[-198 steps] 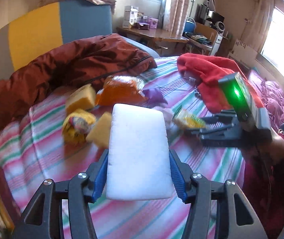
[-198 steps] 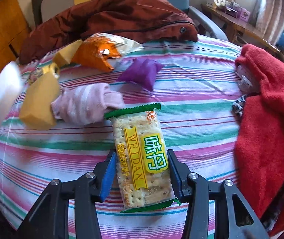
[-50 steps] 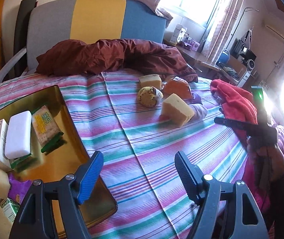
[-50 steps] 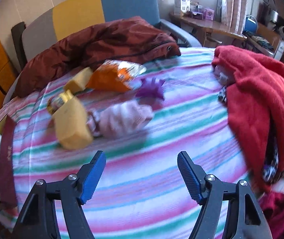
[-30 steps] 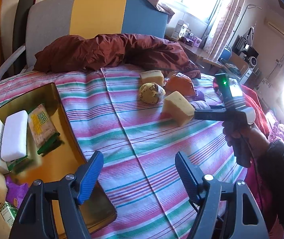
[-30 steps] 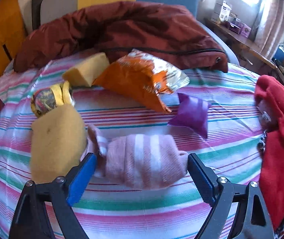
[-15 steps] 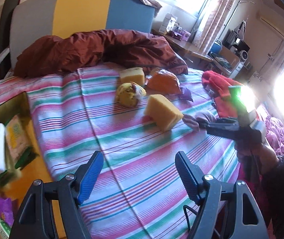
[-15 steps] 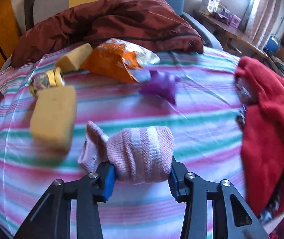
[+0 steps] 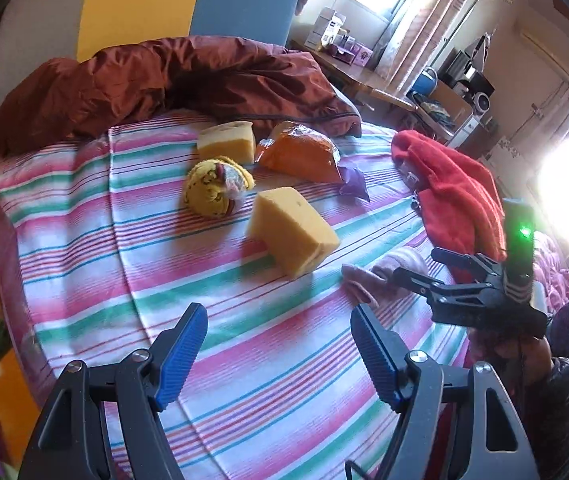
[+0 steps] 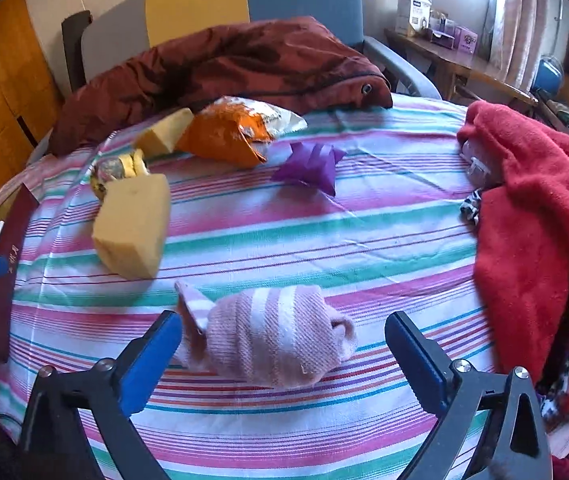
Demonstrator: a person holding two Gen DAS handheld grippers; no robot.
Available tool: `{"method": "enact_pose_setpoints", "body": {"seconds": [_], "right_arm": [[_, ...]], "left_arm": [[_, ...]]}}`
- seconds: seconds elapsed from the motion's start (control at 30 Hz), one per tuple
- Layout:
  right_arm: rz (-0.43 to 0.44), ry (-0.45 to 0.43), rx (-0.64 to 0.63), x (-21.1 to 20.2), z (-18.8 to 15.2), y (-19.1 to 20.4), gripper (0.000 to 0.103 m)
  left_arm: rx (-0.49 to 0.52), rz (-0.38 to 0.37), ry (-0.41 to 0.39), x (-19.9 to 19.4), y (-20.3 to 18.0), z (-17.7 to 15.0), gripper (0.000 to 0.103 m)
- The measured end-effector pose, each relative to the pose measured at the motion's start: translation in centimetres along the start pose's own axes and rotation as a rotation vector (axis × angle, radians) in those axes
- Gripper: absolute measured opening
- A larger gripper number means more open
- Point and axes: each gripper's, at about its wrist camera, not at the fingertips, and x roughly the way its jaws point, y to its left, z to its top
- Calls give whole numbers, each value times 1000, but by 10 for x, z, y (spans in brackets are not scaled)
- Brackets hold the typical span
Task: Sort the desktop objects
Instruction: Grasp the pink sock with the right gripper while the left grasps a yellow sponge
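Note:
A rolled pink striped sock (image 10: 272,336) lies on the striped cloth between the fingers of my right gripper (image 10: 284,322). Its jaws are opening and the pads stand clear of the sock. The left wrist view shows that same sock (image 9: 368,280) in front of the right gripper (image 9: 416,264). My left gripper (image 9: 278,320) is open and empty above the cloth. Ahead of it stand a yellow sponge (image 9: 292,232), a yellow rolled sock (image 9: 216,188), a second sponge (image 9: 228,142), an orange snack bag (image 9: 302,152) and a purple packet (image 9: 352,182).
A gold tray (image 9: 8,380) with sorted items is at the left edge, mostly cut off. A brown jacket (image 9: 164,76) covers the back of the table. A red cloth (image 10: 532,216) is heaped at the right. A person's hand holds the right gripper.
Half a second ago the right gripper was shut on the pink sock; now its jaws are wide and the sock rests on the cloth. The left gripper has swung right, away from the tray.

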Motion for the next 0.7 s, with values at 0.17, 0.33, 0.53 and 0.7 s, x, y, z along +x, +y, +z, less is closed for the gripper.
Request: {"method": "enact_pose_setpoints", "body": {"seconds": [0.17,0.33,0.53,0.7], "right_arm": [[-29,7,-76,5,-1,20,103],[-82,35,-134,16,-4,31,101],[-122,70,-151,23,-6,27,63],[-124,71,-143,22,-5,24,57]], "left_arm": [[16,-1,17,17,-12,15,76],[-47,-12,68,43,-20,34,76],[-69,82,89,70,-36,58,82],[-25,196,124,98,-46,69,83]]}}
